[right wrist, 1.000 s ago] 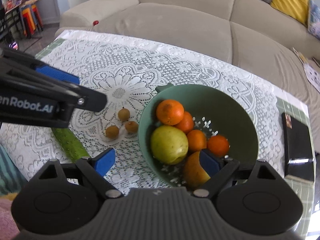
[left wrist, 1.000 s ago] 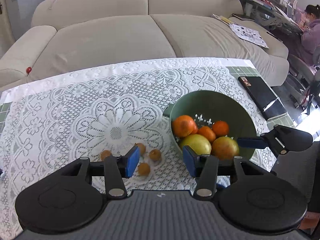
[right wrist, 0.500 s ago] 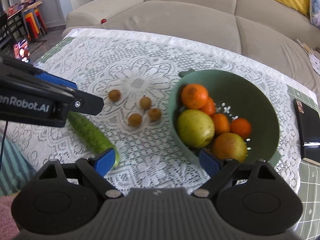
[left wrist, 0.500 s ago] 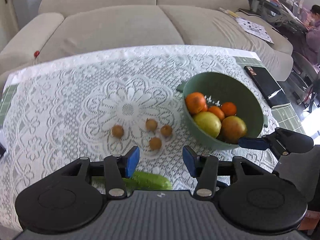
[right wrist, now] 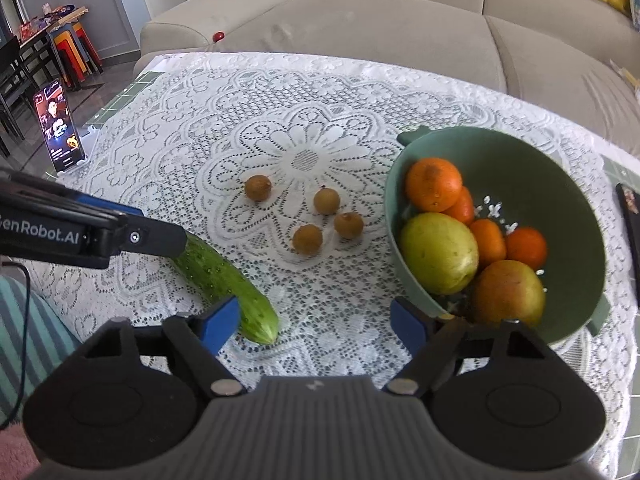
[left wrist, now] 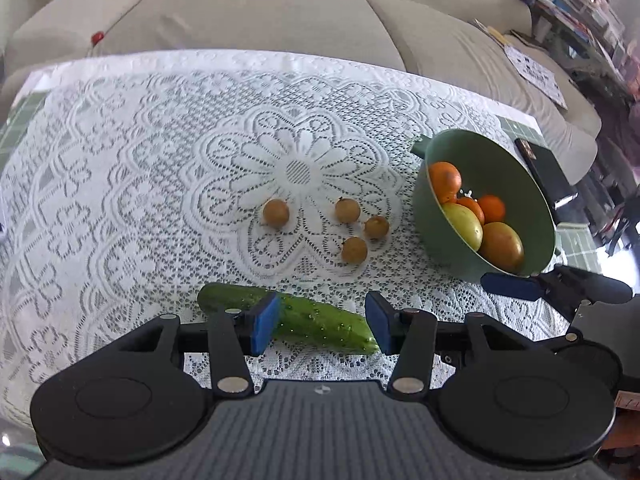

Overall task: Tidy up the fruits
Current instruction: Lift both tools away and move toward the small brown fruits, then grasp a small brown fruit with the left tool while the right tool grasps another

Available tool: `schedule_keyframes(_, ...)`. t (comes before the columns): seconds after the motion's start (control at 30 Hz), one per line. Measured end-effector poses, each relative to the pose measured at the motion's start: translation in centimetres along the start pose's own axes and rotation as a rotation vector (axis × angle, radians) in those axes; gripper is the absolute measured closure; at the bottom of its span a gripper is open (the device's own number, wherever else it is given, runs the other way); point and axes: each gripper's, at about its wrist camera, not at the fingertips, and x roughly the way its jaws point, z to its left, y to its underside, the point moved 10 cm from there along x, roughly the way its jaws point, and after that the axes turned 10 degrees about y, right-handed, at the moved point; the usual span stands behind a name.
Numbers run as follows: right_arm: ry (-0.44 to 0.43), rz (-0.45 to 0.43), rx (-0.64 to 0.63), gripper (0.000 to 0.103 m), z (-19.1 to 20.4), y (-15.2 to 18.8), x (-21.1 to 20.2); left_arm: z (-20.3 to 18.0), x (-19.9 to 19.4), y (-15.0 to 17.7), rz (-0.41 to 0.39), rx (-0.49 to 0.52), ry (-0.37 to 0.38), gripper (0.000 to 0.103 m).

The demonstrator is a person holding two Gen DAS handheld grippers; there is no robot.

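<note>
A green bowl [left wrist: 448,152] [right wrist: 552,160] at the table's right holds oranges [right wrist: 434,183], a yellow-green fruit [right wrist: 439,253] and a reddish-yellow fruit [right wrist: 509,292]. Several small brown fruits [left wrist: 276,212] [right wrist: 307,239] lie loose on the lace cloth left of the bowl. A green cucumber [left wrist: 312,318] [right wrist: 222,280] lies near the front edge. My left gripper [left wrist: 322,322] is open and empty, hovering above the cucumber. My right gripper [right wrist: 316,322] is open and empty, between the cucumber's end and the bowl's near rim.
A white lace tablecloth [left wrist: 120,168] covers the table. A beige sofa [left wrist: 260,8] stands behind it. A dark flat device [left wrist: 546,168] lies right of the bowl. A lit phone [right wrist: 58,136] stands at the table's left edge.
Both grippers have pulled back toward the table's front edge, away from the bowl. The cucumber has come into view under them. Both stay open.
</note>
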Motion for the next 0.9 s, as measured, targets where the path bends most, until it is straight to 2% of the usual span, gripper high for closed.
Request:
schedule_keyframes(0.17,-0.044,0.036,0.021,0.036,0.2,0.3,1.4,1.2,1.4,0.5,0.027,-0.032,0.028,0.045)
schedule_keyframes(0.33,-0.079,0.053,0.014,0.04,1.0,0.2,2.5,2.7,2.5,1.2,0.066,-0.056,-0.011,0.046)
schedule_keyframes(0.47,-0.061,0.047,0.03,0.047,0.9,-0.3,3.5,3.0,2.4,0.6,0.032,-0.078,0.004,0.046)
schedule_keyframes(0.7,-0.059,0.023,0.043,0.064,1.5,-1.8,5.1,2.9,3.0,-1.5,-0.017,-0.033,-0.016,0.052)
schedule_keyframes(0.9,-0.043,-0.012,-0.03,0.066,2.9,-3.1,6.4,3.5,4.7,-2.8,-0.024,0.025,-0.057,0.059)
